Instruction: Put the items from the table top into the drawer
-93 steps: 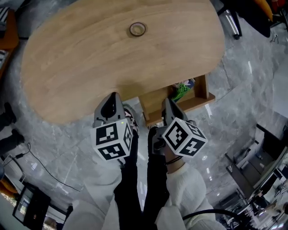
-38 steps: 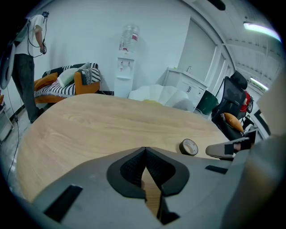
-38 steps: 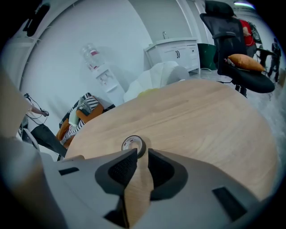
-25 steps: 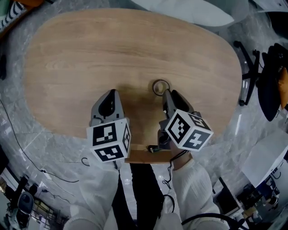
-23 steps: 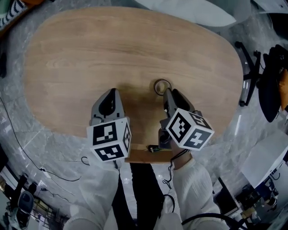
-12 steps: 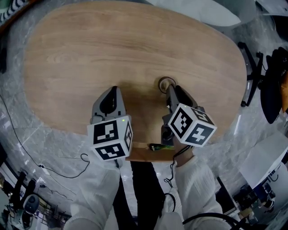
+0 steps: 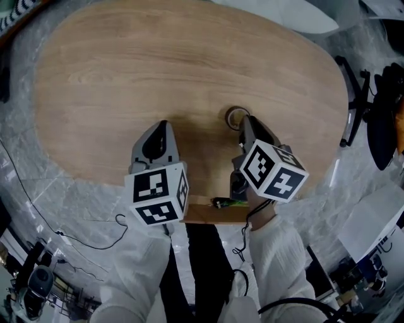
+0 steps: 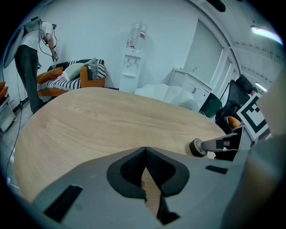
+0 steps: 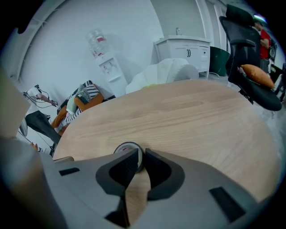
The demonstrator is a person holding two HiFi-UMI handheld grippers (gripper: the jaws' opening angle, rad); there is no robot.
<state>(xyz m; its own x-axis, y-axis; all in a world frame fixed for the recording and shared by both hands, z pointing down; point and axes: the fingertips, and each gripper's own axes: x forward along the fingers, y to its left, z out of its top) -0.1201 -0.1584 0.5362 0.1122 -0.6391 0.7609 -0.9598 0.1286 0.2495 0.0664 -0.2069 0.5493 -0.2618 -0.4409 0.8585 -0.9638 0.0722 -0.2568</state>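
A small dark tape roll (image 7: 235, 115) lies flat on the oval wooden table (image 7: 158, 63). My right gripper (image 7: 242, 121) points steeply down at it. In the right gripper view its jaws are closing, and the fingertips pinch the near wall of the tape roll (image 9: 126, 150) at the gripper's tip (image 9: 141, 155). My left gripper (image 7: 158, 128) hovers over bare wood to the left, shut and holding nothing (image 8: 145, 149). From there the tape roll (image 8: 195, 148) shows at the right. The open drawer (image 7: 211, 216) juts out under the table's near edge, a green item (image 7: 227, 202) inside.
A black office chair (image 7: 363, 88) stands right of the table, also in the right gripper view as the chair (image 9: 250, 76). A white beanbag (image 7: 278, 14) lies beyond the far edge. A water dispenser (image 8: 132, 67) and a standing person (image 8: 31, 53) are at the back. Cables (image 7: 95, 233) trail on the floor.
The right gripper has slid forward onto the tape roll and its jaws have narrowed round the roll's wall. Earlier both grippers were back at the drawer. The left gripper has barely moved.
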